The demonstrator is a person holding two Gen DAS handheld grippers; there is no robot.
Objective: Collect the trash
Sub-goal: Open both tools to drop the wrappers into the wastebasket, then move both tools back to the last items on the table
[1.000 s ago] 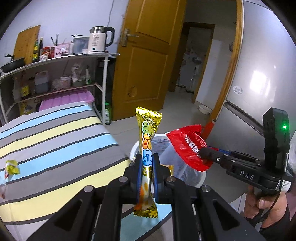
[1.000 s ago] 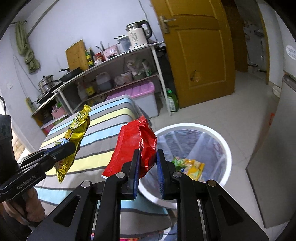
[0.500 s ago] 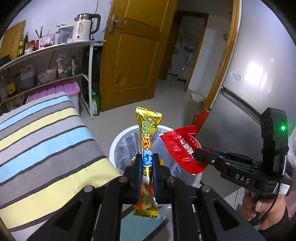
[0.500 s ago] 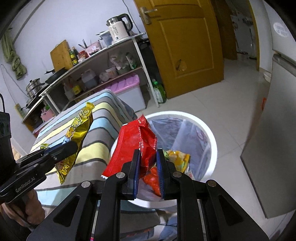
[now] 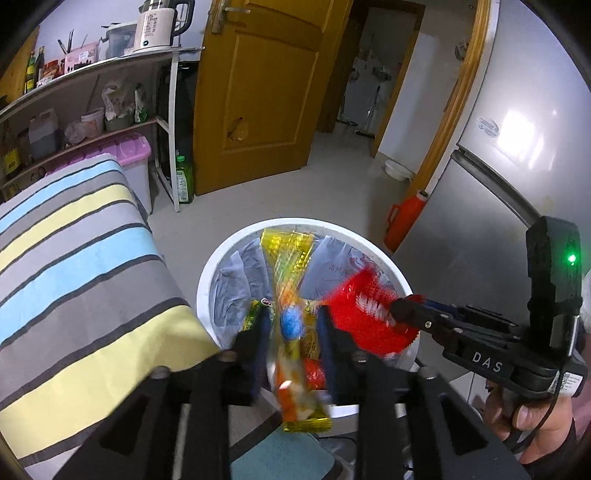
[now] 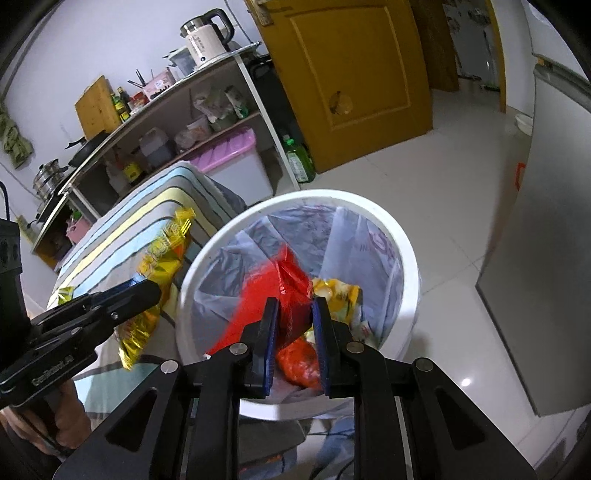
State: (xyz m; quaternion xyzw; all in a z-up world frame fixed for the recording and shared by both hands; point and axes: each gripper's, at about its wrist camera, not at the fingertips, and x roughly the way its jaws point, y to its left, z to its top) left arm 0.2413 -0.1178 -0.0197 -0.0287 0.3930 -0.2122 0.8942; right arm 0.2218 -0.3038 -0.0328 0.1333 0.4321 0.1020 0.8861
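A white bin (image 5: 202,291) with a grey liner stands on the floor below both grippers (image 6: 369,206). My left gripper (image 5: 291,332) hangs over its near side with its jaws opening. A yellow snack wrapper (image 5: 290,266) is between the pads, blurred and clear of them, slipping down. My right gripper (image 6: 293,325) is over the bin too, jaws opening. A red wrapper (image 6: 284,284) is blurred between its pads and sliding loose. The left wrist view shows the right gripper (image 5: 397,314) at the red wrapper (image 5: 354,314). Several wrappers (image 6: 340,295) lie in the bin.
A table with a striped cloth (image 5: 74,277) borders the bin on the left. A grey fridge (image 5: 498,184) stands to the right, with a red bottle (image 5: 404,218) at its foot. Behind are a yellow door (image 5: 258,92), a shelf with a kettle (image 5: 155,22) and a green bottle (image 5: 183,181).
Both grippers have come down over the bin. Their jaws have widened, the left far more. The yellow and red wrappers, held firmly before, are now blurred and slipping.
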